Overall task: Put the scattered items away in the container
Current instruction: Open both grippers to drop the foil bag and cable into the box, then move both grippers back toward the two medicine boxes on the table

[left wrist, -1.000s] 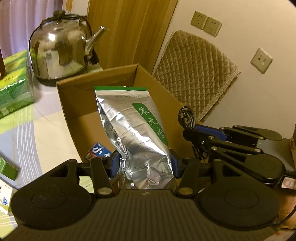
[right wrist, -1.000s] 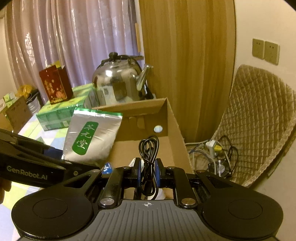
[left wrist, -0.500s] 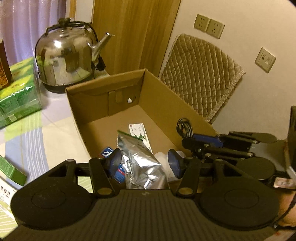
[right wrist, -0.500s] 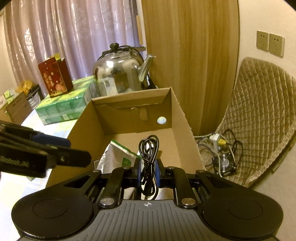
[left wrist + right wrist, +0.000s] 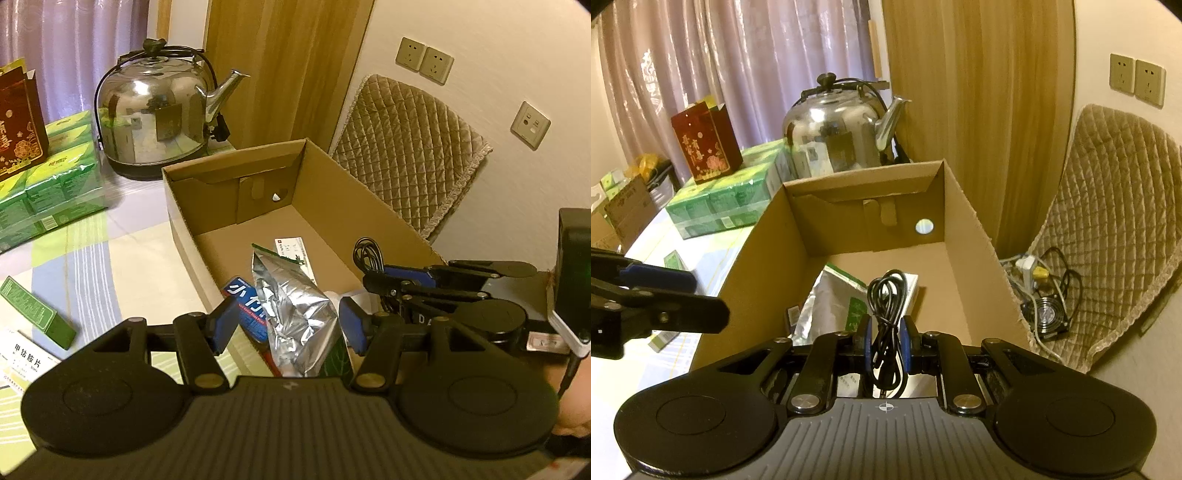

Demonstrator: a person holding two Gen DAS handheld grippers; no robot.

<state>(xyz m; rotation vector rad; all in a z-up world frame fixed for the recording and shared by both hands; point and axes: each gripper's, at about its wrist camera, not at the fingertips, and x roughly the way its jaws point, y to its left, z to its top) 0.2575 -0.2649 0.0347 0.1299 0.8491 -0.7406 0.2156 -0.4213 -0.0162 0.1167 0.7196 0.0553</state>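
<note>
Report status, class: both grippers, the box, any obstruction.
Left gripper open; silver foil pouch lies in brown cardboard box. Right gripper shut on coiled black cable above box. Nothing blocking.

white box [image 5: 22,356] — "甲钴胺片" | blue packet [image 5: 245,301] — "小" | red gift bag [image 5: 16,122] — "喜"

Cream wall [image 5: 498,44], wooden panel [image 5: 979,92], mauve curtains [image 5: 701,55].

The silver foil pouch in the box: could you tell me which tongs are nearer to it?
Left. The left tongs are open around the silver foil pouch; the right tongs, shut on the black cable, sit beside it.
</note>
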